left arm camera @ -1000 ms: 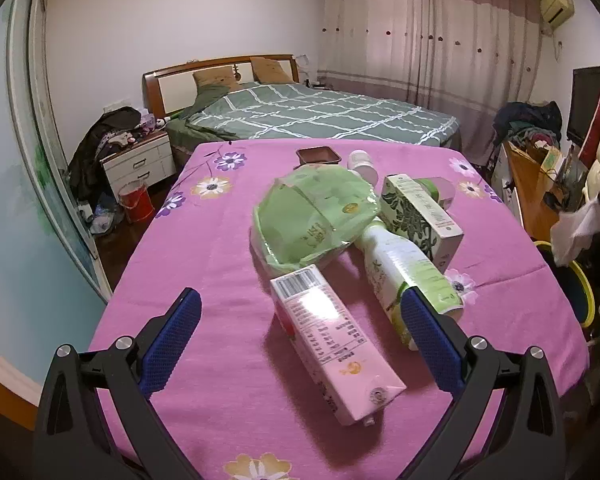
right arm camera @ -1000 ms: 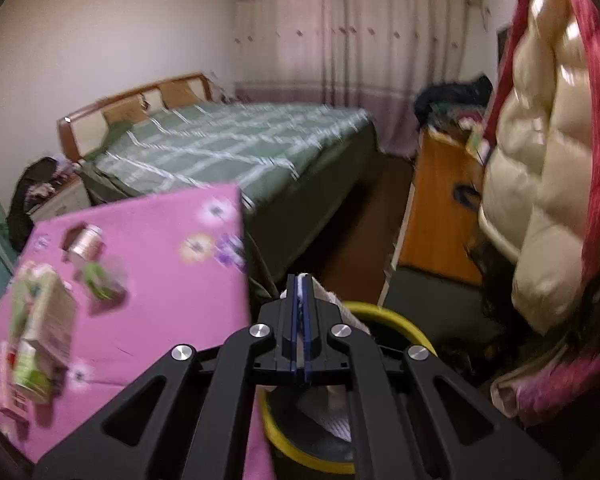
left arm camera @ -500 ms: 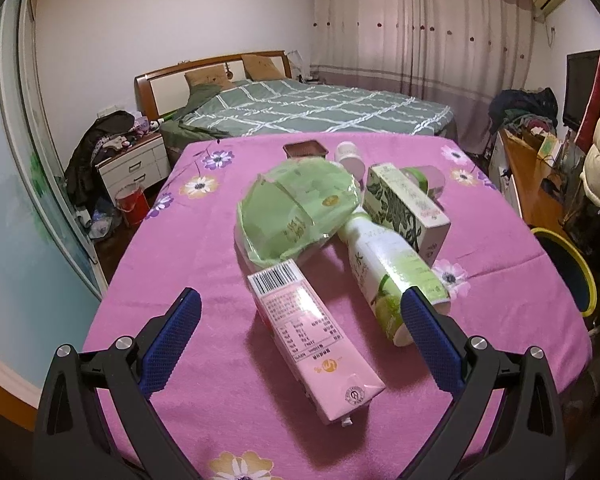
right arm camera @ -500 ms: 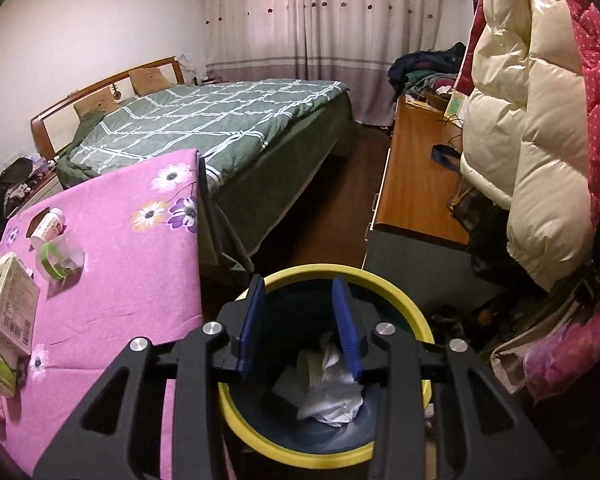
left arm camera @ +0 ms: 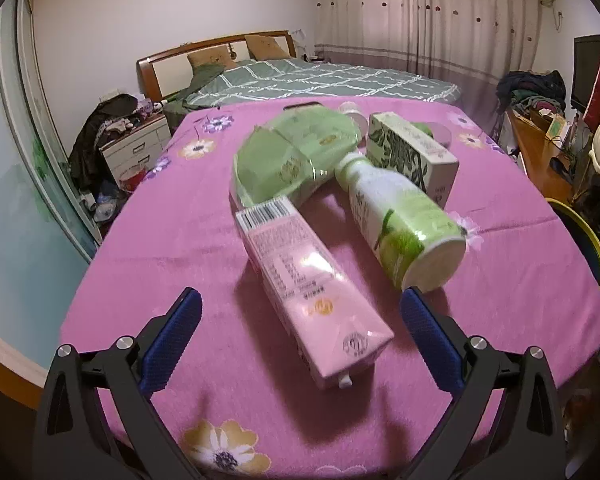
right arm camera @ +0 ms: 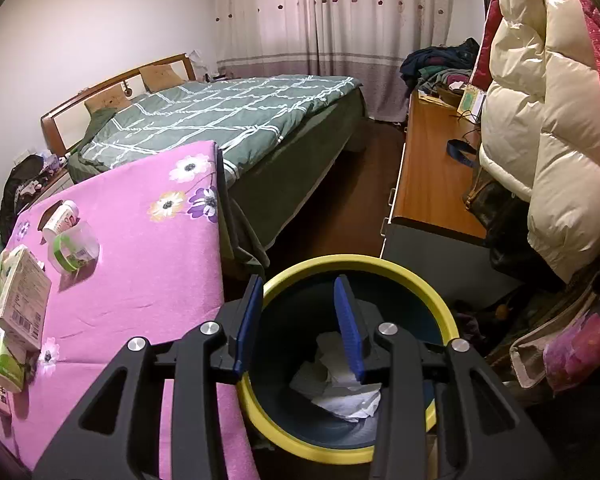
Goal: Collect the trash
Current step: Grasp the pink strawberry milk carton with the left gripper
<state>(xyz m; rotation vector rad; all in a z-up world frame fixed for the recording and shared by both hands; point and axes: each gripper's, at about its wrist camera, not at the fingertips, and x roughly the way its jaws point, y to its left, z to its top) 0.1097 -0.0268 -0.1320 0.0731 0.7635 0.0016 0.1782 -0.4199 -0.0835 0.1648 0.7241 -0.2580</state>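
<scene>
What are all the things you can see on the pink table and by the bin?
carton: 1, pink, lying nearest on the table
bottle: 1, white and green, lying right of the carton
bag: 1, green, behind the carton
box: 1, leaf-printed, behind the bottle
cup: 1, clear with green band, far side
bin: 1, yellow-rimmed, beside the table
tissue: crumpled, white, in the bin
left gripper: open, over the carton
right gripper: open, above the bin

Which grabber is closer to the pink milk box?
Left. The left gripper hangs open right over the pink carton; the right gripper is off the table, above the yellow-rimmed bin.
</scene>
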